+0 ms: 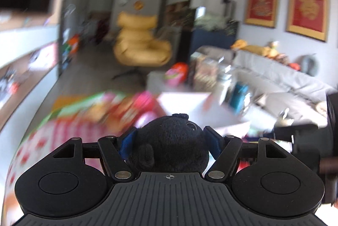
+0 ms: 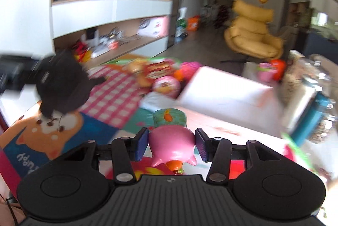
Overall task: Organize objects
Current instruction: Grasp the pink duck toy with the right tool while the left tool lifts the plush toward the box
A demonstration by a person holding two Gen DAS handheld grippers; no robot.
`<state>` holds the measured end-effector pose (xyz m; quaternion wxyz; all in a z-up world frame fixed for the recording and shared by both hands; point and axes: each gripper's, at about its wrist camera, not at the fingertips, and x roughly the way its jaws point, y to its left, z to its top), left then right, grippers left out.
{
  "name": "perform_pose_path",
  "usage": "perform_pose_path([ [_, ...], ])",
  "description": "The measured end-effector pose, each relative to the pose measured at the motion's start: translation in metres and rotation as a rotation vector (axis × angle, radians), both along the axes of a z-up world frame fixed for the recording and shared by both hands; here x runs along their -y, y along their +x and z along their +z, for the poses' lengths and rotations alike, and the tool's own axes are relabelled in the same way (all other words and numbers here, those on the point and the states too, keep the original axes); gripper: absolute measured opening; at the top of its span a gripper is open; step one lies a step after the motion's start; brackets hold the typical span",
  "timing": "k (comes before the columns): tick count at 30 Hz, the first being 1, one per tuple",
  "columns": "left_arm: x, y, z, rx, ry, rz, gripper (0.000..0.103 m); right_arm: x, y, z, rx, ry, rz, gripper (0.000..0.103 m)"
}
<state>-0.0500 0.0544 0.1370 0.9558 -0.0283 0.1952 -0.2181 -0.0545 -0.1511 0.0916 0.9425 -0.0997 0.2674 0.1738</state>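
My left gripper (image 1: 170, 142) is shut on a black plush toy (image 1: 169, 141) with a shiny eye, held up off the play mat. In the right wrist view the same black plush toy (image 2: 61, 86) and the left gripper show blurred at the left. My right gripper (image 2: 171, 145) is shut on a pink pig figure (image 2: 171, 145) with a green skirt and an orange snout, held upside down above the mat. Both views are blurred.
A white box (image 2: 228, 90) stands ahead on the colourful play mat (image 2: 114, 97), with toys and a pink round toy (image 2: 166, 86) beyond it. A yellow armchair (image 2: 251, 35) stands farther back, a grey sofa (image 1: 274, 82) at right, shelves (image 2: 109, 23) at left.
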Motion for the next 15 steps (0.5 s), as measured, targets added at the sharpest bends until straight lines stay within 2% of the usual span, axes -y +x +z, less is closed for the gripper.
perform_pose_path([
  [3,0.041,0.036,0.031,0.095,-0.08,-0.057,0.075,0.025,-0.01,0.005,0.045,0.016,-0.053,0.048],
  [6,0.077,0.085,0.04,0.102,-0.193,-0.077,0.074,0.044,-0.011,0.003,0.051,0.039,-0.093,0.048],
  [8,0.103,0.118,0.026,0.08,-0.18,-0.068,0.072,0.051,-0.007,-0.001,0.043,0.049,-0.112,0.048],
  [11,0.134,0.146,-0.004,0.054,-0.084,-0.02,0.071,0.056,-0.004,-0.008,0.037,0.046,-0.129,0.048],
  [15,0.131,0.153,-0.026,0.023,-0.095,-0.026,0.071,0.066,0.002,-0.012,0.039,0.048,-0.145,0.048],
])
